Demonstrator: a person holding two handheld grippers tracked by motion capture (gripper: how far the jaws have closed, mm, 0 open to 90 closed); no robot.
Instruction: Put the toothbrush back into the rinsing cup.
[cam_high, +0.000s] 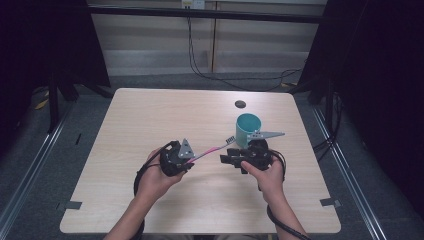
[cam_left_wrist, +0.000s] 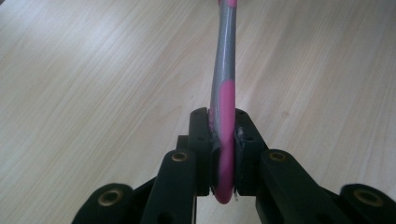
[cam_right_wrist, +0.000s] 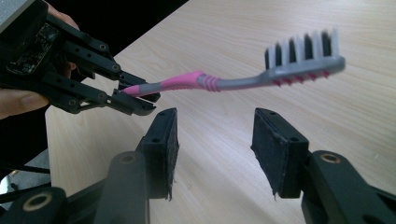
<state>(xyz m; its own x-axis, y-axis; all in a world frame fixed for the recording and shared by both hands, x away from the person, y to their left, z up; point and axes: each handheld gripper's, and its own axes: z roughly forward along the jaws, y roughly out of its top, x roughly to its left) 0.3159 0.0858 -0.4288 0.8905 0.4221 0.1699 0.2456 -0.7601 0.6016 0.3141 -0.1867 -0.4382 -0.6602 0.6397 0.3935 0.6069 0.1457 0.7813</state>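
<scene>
Currently, going left to right across the table (cam_high: 150, 120):

Left tongs (cam_high: 189, 161): clenched on the tail end of the toothbrush (cam_high: 210, 149); in the left gripper view the handle (cam_left_wrist: 224, 107) is pinched squarely between both pads.

Toothbrush: held in the air above the table, running from the left tongs toward the cup (cam_high: 248, 129), its bristled head (cam_right_wrist: 303, 58) stopping just short of the cup's side.

Right tongs (cam_right_wrist: 215, 149): released, jaws spread wide, sitting below the middle of the handle and apart from it; in the high view they lie near the cup's base (cam_high: 235, 160).

Cup: teal, upright, at the right of the table, just behind the right tongs.

Step in hand: likely a handover of the toothbrush, or lowering it into the cup.

Doing it well: bring the right tongs up around the grey neck, close firmly before the left lets go, and keep the handle level so it does not swing.

Risk: the left grip sits far out on the tail, so the brush may pivot if nudged.
</scene>
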